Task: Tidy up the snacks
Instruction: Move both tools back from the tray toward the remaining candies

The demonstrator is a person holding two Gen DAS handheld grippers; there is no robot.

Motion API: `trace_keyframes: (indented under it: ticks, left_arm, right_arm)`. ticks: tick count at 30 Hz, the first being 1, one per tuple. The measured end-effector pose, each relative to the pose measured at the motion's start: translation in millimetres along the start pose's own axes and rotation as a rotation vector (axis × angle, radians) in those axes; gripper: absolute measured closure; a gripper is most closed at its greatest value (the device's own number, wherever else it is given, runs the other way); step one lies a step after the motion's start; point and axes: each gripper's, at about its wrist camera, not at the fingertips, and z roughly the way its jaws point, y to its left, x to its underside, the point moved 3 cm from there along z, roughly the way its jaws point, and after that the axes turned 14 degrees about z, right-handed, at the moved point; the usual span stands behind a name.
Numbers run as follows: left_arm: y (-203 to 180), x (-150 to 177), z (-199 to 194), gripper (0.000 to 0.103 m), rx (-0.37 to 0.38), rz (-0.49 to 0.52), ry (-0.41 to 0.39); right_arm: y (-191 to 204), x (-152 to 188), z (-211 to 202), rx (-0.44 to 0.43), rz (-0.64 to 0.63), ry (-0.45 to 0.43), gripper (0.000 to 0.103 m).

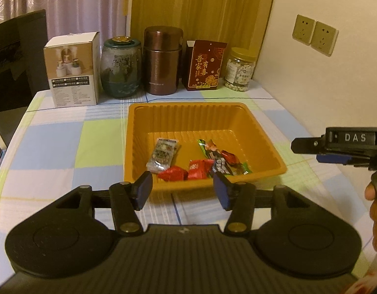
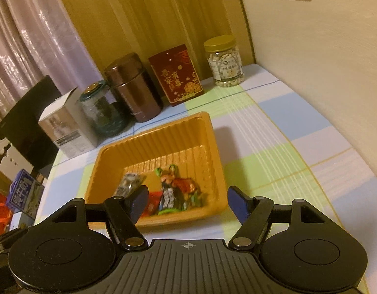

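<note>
An orange plastic tray (image 1: 188,112) sits on the checked tablecloth and holds several wrapped snacks: a grey-white packet (image 1: 162,155), two red candies (image 1: 171,173) (image 1: 199,169) and dark packets with green ends (image 1: 222,158). My left gripper (image 1: 182,192) is open and empty, just in front of the tray's near rim. My right gripper (image 2: 188,204) is open and empty above the tray's near right corner (image 2: 213,210); it also shows from the side in the left wrist view (image 1: 308,147). The snacks (image 2: 173,191) look blurred in the right wrist view.
Along the back stand a white box (image 1: 73,69), a glass jar (image 1: 121,67), a brown canister (image 1: 162,60), a red carton (image 1: 204,66) and a nut jar (image 1: 240,69). A wall (image 1: 323,85) runs on the right. A blue carton (image 2: 22,193) sits off the table's left.
</note>
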Motion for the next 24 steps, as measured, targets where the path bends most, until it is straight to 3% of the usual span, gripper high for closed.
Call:
trace_keyframes:
  ticks: [18,24]
  left_arm:
    - [-25.0,62.4,-110.8,0.035,-0.029,-0.092,0.009]
    - [-38.2,86.2,-136.7,0.03,-0.079,-0.058,0.013]
  right_arm:
    - [-3.7,89.0,-114.0,0.004,-0.005,-0.003,0.032]
    - [-13.5,118.0,-135.7,0.021,-0.011,0.003,0.032]
